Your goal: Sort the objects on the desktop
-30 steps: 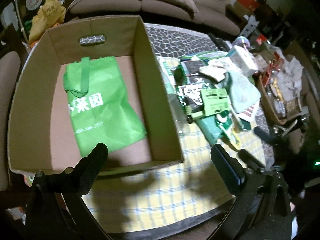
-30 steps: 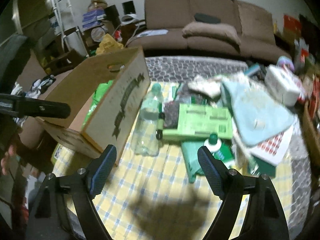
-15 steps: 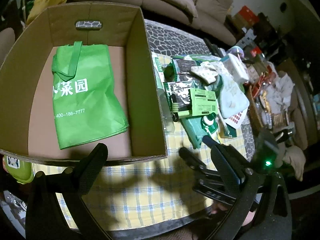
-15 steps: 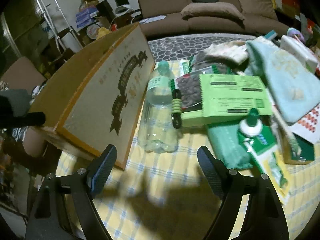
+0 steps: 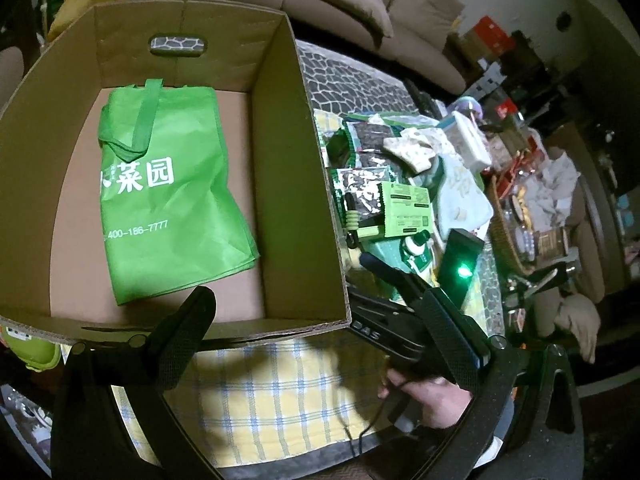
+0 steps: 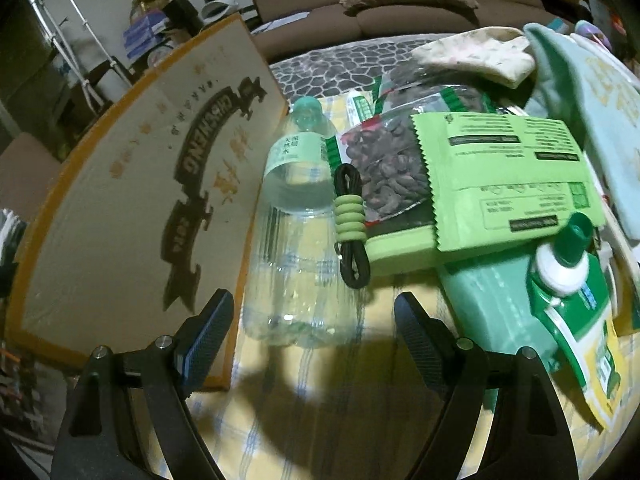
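My right hand-held gripper (image 6: 310, 326) is spread wide and empty — the water bottle (image 6: 296, 232) lies just ahead, long axis pointing away, beside the cardboard box (image 6: 132, 184) — nearer than my left.

The left tool (image 5: 320, 336) fills the bottom of the left wrist view, pointing steeply downward with its two dark fingers spread wide and nothing between them. In that same view the right tool (image 5: 404, 300) enters from the lower right, gripped by a bare hand (image 5: 430, 398) at the lower right of the frame. In the right wrist view the right tool (image 6: 314, 328) stands at the bottom centre, tilted downward, fingers set wide apart and empty.
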Action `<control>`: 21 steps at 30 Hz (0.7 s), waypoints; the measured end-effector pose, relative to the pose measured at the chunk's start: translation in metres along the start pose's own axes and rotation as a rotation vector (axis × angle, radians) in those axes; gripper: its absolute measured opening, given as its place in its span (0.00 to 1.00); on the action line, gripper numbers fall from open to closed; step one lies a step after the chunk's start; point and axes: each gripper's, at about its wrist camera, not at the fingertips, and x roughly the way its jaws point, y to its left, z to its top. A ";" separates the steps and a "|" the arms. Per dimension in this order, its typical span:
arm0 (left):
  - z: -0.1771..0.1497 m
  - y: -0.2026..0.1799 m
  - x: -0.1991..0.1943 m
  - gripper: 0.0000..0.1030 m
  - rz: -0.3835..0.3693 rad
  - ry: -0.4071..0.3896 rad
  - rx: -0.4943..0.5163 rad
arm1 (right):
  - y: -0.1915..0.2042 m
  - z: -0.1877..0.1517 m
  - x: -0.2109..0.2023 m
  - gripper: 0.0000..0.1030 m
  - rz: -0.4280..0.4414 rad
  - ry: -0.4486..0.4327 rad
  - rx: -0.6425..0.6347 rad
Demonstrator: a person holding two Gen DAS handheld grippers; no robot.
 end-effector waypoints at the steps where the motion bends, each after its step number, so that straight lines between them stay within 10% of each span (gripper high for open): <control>1: 0.000 0.000 0.000 1.00 -0.007 0.001 -0.002 | 0.000 0.000 0.002 0.81 -0.004 0.002 0.002; 7: 0.001 -0.002 0.005 1.00 -0.038 0.013 -0.010 | 0.004 0.001 0.009 0.61 0.014 0.023 -0.009; 21: -0.016 -0.027 -0.003 1.00 -0.140 0.005 -0.039 | 0.001 -0.014 -0.054 0.61 0.037 0.044 -0.039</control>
